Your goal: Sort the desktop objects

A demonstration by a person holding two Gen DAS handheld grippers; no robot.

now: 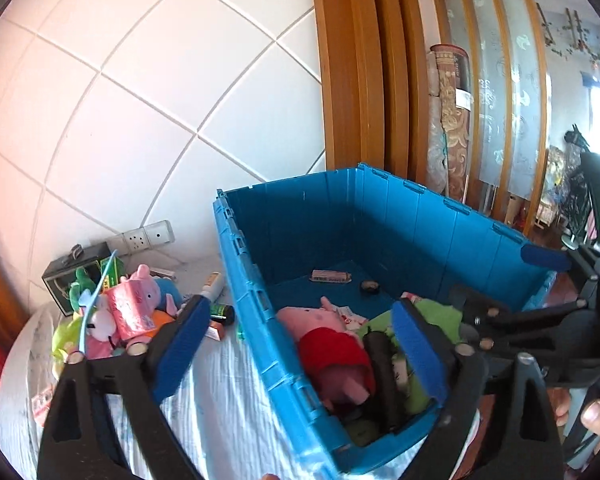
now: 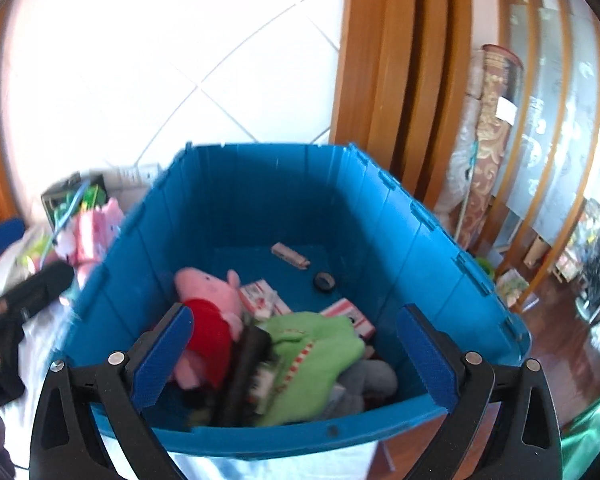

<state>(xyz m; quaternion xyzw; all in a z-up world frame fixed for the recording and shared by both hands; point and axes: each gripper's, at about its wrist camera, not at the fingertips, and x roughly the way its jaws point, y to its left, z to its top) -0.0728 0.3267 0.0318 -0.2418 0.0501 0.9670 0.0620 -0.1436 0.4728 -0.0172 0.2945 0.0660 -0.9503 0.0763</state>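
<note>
A blue plastic crate (image 1: pixel 260 304) (image 2: pixel 440 248) stands on a table with a white striped cloth (image 1: pixel 220 392). Inside lie a pink pig plush in a red dress (image 1: pixel 332 344) (image 2: pixel 208 308), a green plush (image 2: pixel 312 356), a black oblong object (image 1: pixel 384 376) and small red-and-white boxes (image 2: pixel 260 296). My left gripper (image 1: pixel 296 352) is open and empty, straddling the crate's near left wall. My right gripper (image 2: pixel 296 360) is open and empty above the crate's near end; it also shows in the left wrist view (image 1: pixel 540 280).
A pile of plush toys (image 1: pixel 120 312), a green box (image 1: pixel 114 274), a dark box (image 1: pixel 66 280) and small bottles (image 1: pixel 220 308) lie left of the crate. A wall socket (image 1: pixel 148 236) sits on the tiled wall. Wooden door frames (image 1: pixel 360 68) and a rolled rug (image 1: pixel 452 120) stand behind.
</note>
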